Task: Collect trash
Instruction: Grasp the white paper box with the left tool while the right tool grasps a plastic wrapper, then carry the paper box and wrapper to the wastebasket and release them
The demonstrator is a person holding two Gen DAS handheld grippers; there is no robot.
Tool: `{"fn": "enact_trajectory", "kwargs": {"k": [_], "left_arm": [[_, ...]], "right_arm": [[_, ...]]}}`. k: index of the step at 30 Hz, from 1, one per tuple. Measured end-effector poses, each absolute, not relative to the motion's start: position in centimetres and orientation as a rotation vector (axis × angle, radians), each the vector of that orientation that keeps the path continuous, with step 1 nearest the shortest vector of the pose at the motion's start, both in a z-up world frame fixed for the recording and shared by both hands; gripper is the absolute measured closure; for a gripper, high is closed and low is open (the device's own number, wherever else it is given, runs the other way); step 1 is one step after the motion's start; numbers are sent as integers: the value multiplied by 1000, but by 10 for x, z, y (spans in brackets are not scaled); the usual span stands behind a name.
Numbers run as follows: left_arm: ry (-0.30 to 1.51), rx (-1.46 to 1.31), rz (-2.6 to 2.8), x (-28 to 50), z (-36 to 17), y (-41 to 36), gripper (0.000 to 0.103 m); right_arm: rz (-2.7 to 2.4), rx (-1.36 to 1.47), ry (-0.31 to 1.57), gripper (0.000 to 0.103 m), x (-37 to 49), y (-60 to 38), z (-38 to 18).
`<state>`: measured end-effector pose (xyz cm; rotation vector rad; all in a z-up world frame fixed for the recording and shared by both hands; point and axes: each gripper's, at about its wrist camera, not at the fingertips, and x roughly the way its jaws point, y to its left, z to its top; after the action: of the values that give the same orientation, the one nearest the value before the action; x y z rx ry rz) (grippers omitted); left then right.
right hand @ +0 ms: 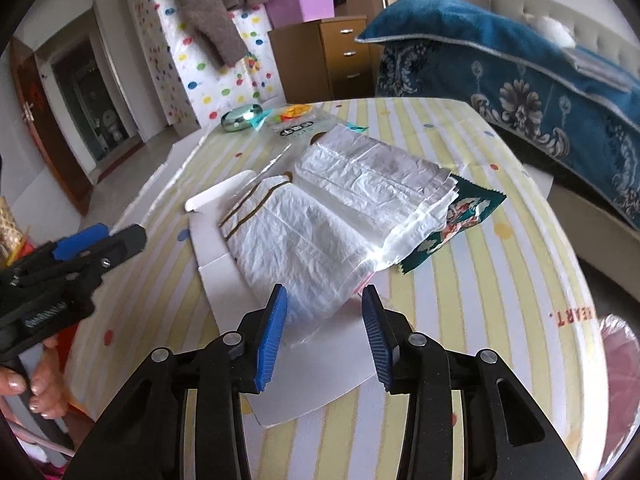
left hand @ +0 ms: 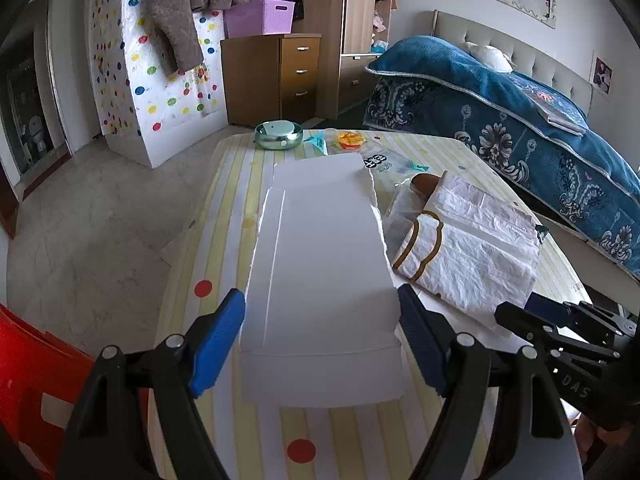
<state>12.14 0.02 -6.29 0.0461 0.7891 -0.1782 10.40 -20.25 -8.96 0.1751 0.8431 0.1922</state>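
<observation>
A flattened white cardboard sheet (left hand: 320,264) lies on the striped table (left hand: 224,200). My left gripper (left hand: 322,336) is open, its blue pads on either side of the sheet's near end, just above it. A crumpled white plastic bag (left hand: 472,240) with brown trim lies to its right. In the right wrist view, my right gripper (right hand: 324,334) is open over the near edge of that bag (right hand: 320,232) and the cardboard (right hand: 320,380) under it. A green snack wrapper (right hand: 452,224) pokes out beneath the bag. Small wrappers (left hand: 352,140) lie at the far end.
A shiny green round tin (left hand: 279,134) stands at the table's far end. A red chair (left hand: 32,380) is at the left. A bed with a blue blanket (left hand: 520,120) runs along the right. A pink bag (right hand: 620,380) sits at the table's right edge.
</observation>
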Motion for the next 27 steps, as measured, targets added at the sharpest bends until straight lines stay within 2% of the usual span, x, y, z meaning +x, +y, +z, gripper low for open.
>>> {"fn": "enact_trajectory", "kwargs": {"k": [1, 2, 4, 18, 27], "left_arm": [[793, 42, -178, 121, -63, 1, 27], [794, 41, -179, 120, -63, 1, 27], [788, 46, -182, 115, -60, 0, 27], [668, 47, -225, 68, -6, -10, 27], [644, 80, -389, 25, -4, -65, 27]], "right_arm": [[193, 175, 843, 79, 103, -202, -89], [197, 168, 840, 98, 101, -200, -88], [197, 168, 818, 101, 96, -201, -82], [154, 103, 550, 103, 30, -229, 15], [80, 56, 542, 103, -20, -260, 24]]}}
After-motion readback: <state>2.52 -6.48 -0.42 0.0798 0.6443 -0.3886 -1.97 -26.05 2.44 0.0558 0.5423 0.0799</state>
